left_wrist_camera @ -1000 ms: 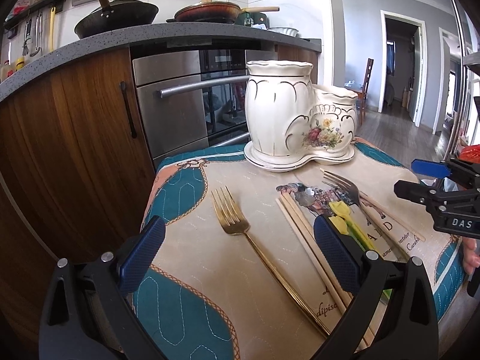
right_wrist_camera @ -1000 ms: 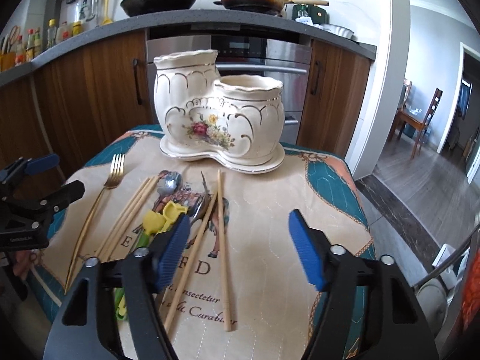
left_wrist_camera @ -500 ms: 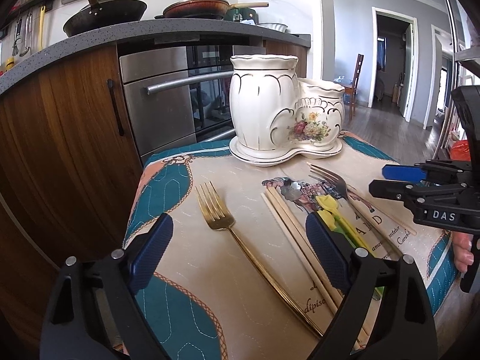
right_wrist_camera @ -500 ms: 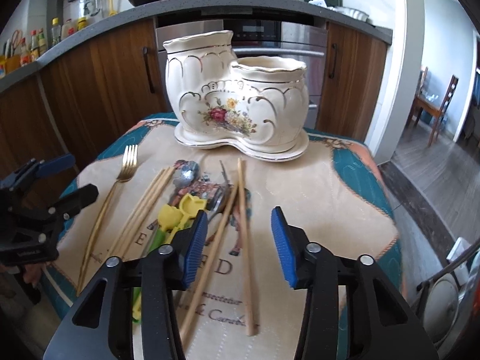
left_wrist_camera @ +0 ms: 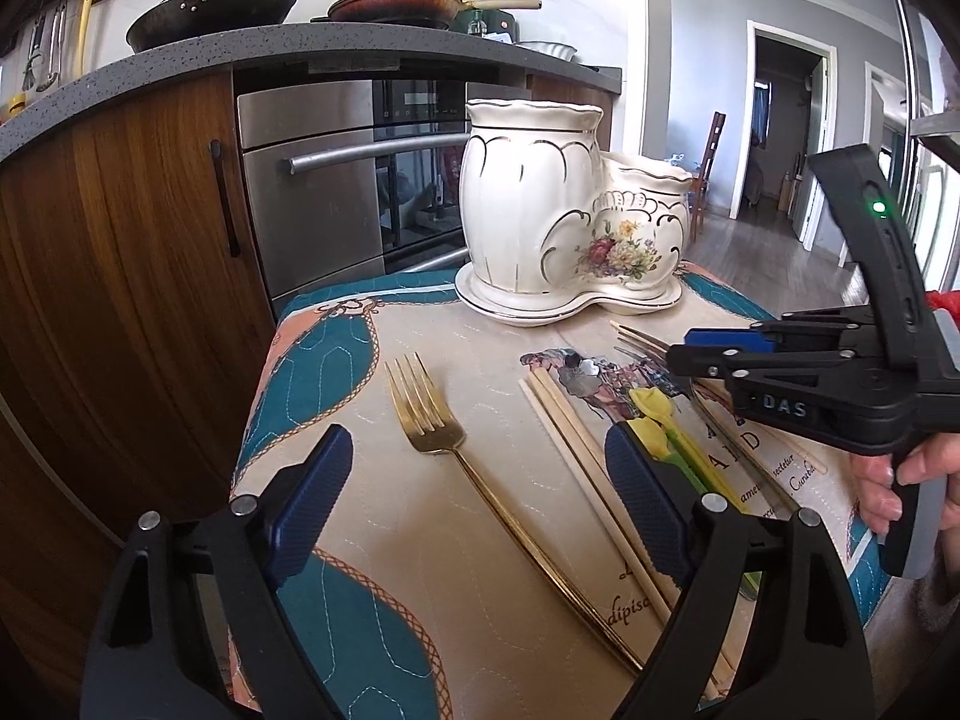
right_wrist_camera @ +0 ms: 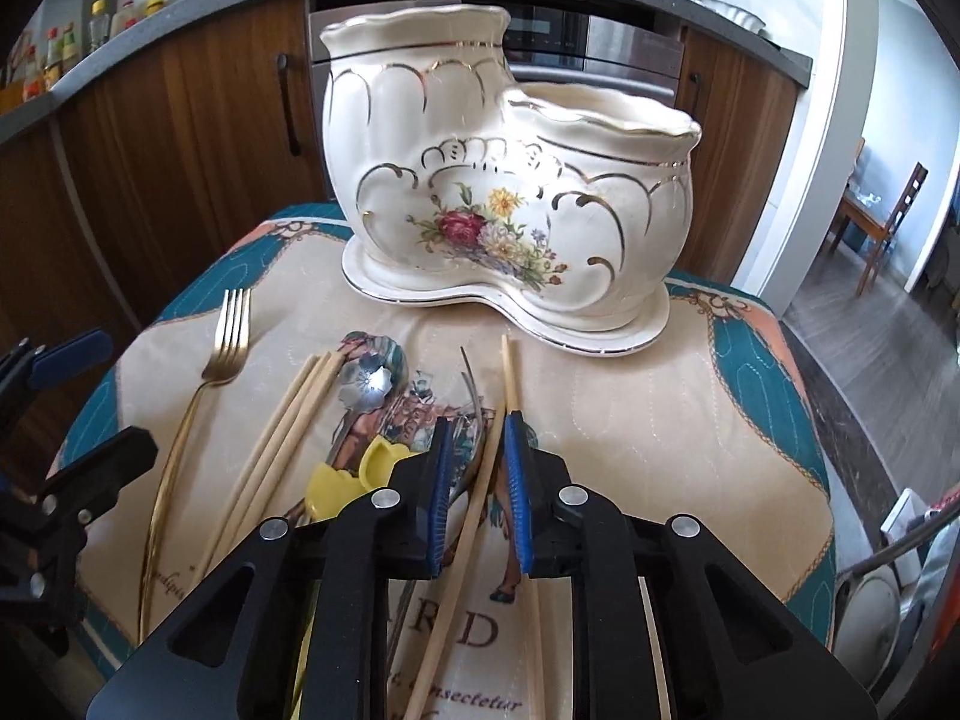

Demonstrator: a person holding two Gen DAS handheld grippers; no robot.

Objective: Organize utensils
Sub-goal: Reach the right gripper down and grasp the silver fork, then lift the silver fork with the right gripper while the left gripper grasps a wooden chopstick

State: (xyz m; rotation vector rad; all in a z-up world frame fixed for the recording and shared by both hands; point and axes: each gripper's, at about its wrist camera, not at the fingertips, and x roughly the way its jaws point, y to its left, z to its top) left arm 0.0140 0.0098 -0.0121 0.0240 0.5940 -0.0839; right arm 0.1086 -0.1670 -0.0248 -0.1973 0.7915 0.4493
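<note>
A white ceramic two-pot utensil holder (left_wrist_camera: 564, 240) (right_wrist_camera: 498, 192) stands at the back of the quilted mat. In front of it lie a gold fork (left_wrist_camera: 432, 420) (right_wrist_camera: 225, 342), a bundle of wooden chopsticks (left_wrist_camera: 576, 438) (right_wrist_camera: 288, 414), a steel spoon with a yellow handle (right_wrist_camera: 366, 390), a second fork (right_wrist_camera: 474, 396) and two more chopsticks (right_wrist_camera: 510, 384). My right gripper (right_wrist_camera: 477, 498) is low over the mat, its jaws narrowed around those two chopsticks. My left gripper (left_wrist_camera: 474, 510) is open, above the gold fork's handle.
The quilted mat (left_wrist_camera: 336, 360) covers a small table whose edges fall away left and right. Wooden cabinets (left_wrist_camera: 120, 252) and a steel oven (left_wrist_camera: 336, 180) stand close behind. Pans sit on the counter (left_wrist_camera: 210, 6). Open floor lies to the right (right_wrist_camera: 888, 360).
My right gripper has moved forward and down to the mat and its jaws have closed in from wide open around the two chopsticks. My left gripper has hardly shifted and stays open.
</note>
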